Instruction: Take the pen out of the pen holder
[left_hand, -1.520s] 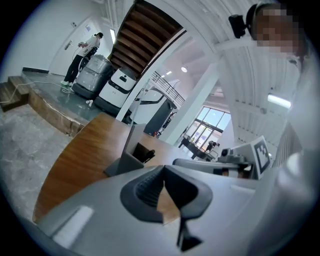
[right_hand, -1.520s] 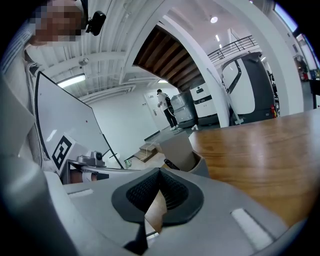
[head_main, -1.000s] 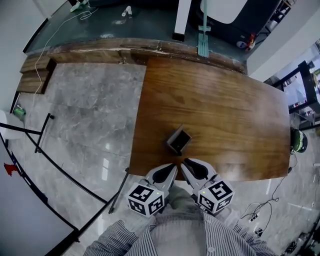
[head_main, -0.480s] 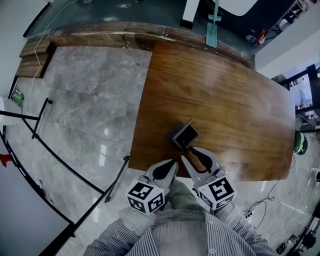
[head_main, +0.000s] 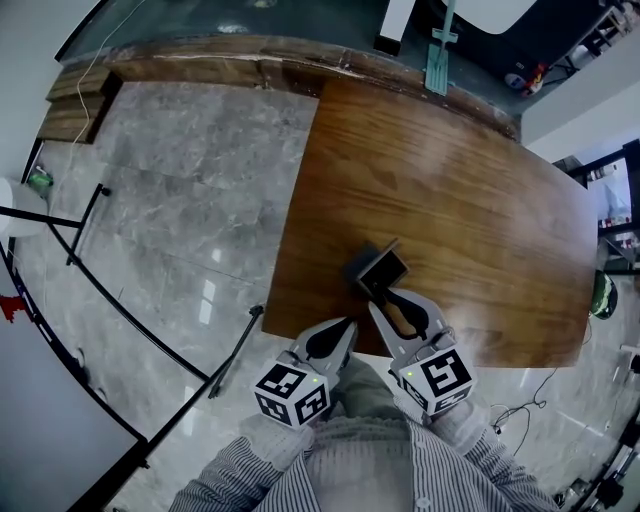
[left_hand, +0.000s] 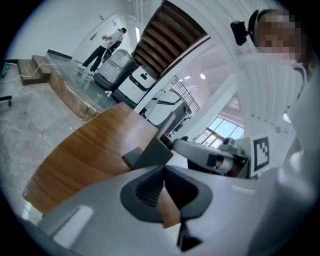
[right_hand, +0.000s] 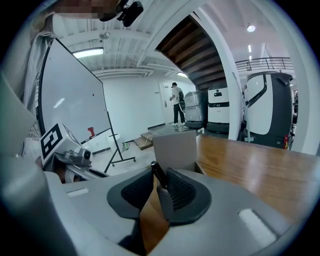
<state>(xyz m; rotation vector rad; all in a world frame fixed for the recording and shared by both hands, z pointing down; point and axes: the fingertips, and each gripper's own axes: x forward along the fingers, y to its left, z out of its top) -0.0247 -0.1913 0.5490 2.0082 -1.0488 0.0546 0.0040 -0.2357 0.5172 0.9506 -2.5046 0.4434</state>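
the pen holder (head_main: 380, 270), a small dark square box, stands on the wooden bench (head_main: 450, 170) close to its lower edge in the head view and nearer its left edge than its right. a wide stretch of wood runs from it toward the upper right of the frame.

the right gripper (head_main: 388, 298) reaches over the bench's lower edge, its tips at the holder's near rim. in the right gripper view the grey holder (right_hand: 175, 147) sits just beyond the jaws, and the dark pen (right_hand: 159, 175) leans up out of it between the pads. the jaws are closing, and both pads look to be touching the pen.

the left gripper (head_main: 345, 328) hangs just beside the right one at the bench's lower edge, short of the holder. in the left gripper view its jaws (left_hand: 163, 170) are clenched tip to tip with nothing between them, and the holder (left_hand: 150, 152) shows ahead and slightly left.

left of the bench lies grey marble floor (head_main: 180, 200), crossed by a black stand's legs (head_main: 150, 335) near the bench's lower left corner.
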